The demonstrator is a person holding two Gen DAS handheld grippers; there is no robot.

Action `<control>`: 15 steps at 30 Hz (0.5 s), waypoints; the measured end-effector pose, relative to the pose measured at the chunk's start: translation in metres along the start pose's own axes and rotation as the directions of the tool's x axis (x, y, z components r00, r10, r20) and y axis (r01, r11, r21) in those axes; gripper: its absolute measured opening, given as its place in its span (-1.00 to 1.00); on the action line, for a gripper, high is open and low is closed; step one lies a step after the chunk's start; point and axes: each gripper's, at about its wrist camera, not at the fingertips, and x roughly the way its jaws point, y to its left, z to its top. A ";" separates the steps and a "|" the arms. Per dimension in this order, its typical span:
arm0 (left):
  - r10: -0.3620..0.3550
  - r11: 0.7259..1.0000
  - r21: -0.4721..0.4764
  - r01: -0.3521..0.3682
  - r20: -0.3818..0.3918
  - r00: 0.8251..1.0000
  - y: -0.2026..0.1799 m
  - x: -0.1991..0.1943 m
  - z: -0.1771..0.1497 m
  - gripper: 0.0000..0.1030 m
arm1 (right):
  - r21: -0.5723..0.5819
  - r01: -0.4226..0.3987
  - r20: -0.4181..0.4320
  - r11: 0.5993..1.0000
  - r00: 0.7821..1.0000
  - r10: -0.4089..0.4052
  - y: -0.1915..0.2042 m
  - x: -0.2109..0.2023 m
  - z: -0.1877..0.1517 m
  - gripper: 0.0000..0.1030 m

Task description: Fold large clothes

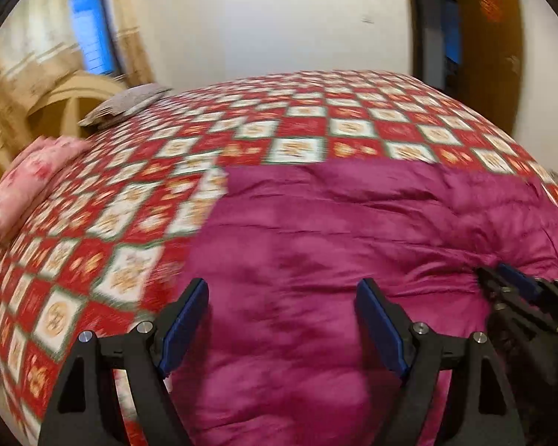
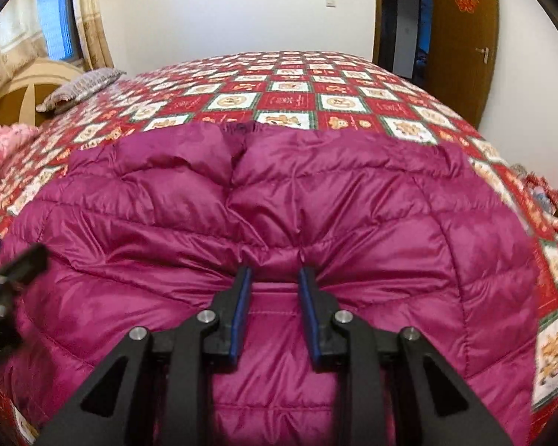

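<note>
Your left gripper (image 1: 282, 290) fills the bottom of its own view, jaws spread wide apart with nothing between the blue pads (image 1: 184, 329), hovering over a magenta quilted down jacket (image 1: 334, 245). That picture is smeared with blur, so fine detail in the fabric cannot be made out. Beyond the left jaws the jacket ends in a straight edge, and past it stretches a bedspread (image 1: 212, 141) of red and white checked squares.

Your right gripper (image 2: 273, 273) has its jaws drawn close, clamped on a bunched fold of the jacket (image 2: 279, 193); puckers in the shiny fabric radiate out from the fingertips. Ahead of these jaws the jacket lies spread flat across the bedspread (image 2: 297, 100), its centre seam running straight away from the tips toward the far edge.

To the right of the left jaws, the right gripper (image 1: 493, 275) shows as a black frame pressed into the cloth. To the left of the right jaws, the left gripper appears only as a blurred black shape.

Far to the left of both jaws, two pillows sit by the headboard: a pink one (image 1: 33, 182) and a grey one (image 1: 126, 106). Beyond the bed stand a white wall and a brown wooden door (image 2: 461, 44)
</note>
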 end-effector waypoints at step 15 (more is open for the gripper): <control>-0.102 0.953 -0.295 0.074 -0.080 0.992 0.054 0.017 -0.056 0.60 | 0.019 -0.078 0.048 0.997 0.996 0.077 0.026 -0.027 -0.032 -0.44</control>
